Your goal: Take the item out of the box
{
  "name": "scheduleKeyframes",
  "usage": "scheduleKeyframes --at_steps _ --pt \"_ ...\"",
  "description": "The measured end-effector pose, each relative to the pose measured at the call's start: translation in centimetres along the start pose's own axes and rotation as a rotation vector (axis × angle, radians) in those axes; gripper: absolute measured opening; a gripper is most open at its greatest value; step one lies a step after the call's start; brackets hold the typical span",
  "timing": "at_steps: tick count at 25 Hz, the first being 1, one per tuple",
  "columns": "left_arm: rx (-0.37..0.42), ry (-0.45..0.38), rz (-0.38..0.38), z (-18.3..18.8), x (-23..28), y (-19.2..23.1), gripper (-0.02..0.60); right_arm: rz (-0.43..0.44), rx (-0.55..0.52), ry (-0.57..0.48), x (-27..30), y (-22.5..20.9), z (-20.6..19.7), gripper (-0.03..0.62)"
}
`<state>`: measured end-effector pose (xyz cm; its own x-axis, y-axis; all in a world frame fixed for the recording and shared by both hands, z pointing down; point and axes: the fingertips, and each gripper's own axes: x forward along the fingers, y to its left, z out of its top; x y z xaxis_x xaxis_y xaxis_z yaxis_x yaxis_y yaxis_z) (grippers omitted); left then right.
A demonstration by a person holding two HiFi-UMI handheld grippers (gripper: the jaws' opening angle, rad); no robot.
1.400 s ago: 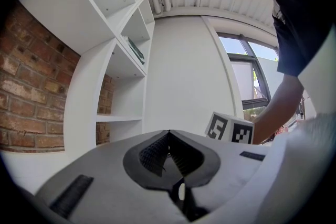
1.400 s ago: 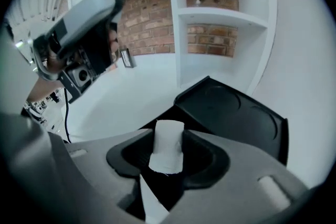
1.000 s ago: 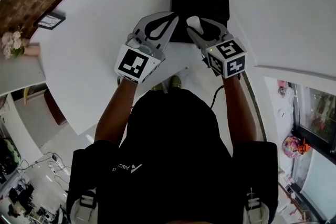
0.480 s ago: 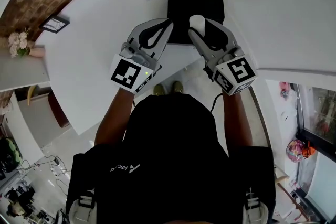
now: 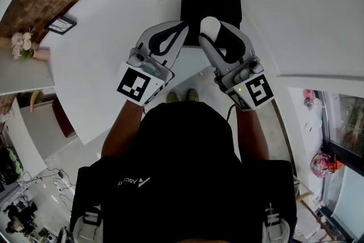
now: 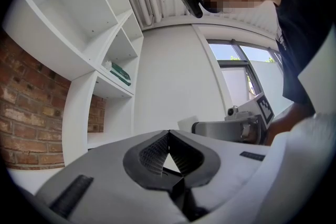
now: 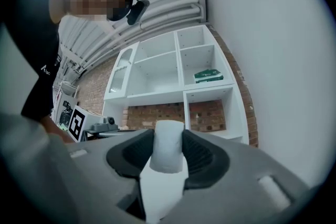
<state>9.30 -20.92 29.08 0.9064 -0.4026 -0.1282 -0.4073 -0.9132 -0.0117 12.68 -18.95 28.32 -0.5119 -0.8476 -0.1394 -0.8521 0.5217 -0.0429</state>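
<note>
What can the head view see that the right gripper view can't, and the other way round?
Only the head view shows the black box on the white table, and the person's arms. Only the right gripper view shows a green item lying in white shelving, and the ceiling pipes. Both show the right gripper shut on the white item, with the left gripper beside it.
</note>
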Motion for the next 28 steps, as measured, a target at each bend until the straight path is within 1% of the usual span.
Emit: scheduleKeyframes --at_steps 6,10,18,24,28 --pt "0.001 -0.016 -0.001 0.6 -0.1 -0.2 -0.002 0.002 -0.007 -0.028 -0.5 0.6 0.3 0.172" --pt "-0.004 -0.022 -0.001 0.7 -0.1 -0.4 -0.002 -0.016 -0.018 -0.053 -1.0 0.4 0.6 0.172" --pt "-0.011 -0.028 0.006 0.7 -0.2 -0.7 -0.002 -0.012 -0.023 -0.036 -1.3 0.7 0.5 0.171" --pt "-0.011 -0.04 0.02 0.9 -0.2 -0.6 -0.002 -0.012 -0.024 -0.04 -1.4 0.6 0.7 0.17" --pt "-0.012 -0.041 0.029 0.9 -0.4 -0.4 -0.002 -0.02 -0.036 -0.06 -1.3 0.3 0.9 0.17"
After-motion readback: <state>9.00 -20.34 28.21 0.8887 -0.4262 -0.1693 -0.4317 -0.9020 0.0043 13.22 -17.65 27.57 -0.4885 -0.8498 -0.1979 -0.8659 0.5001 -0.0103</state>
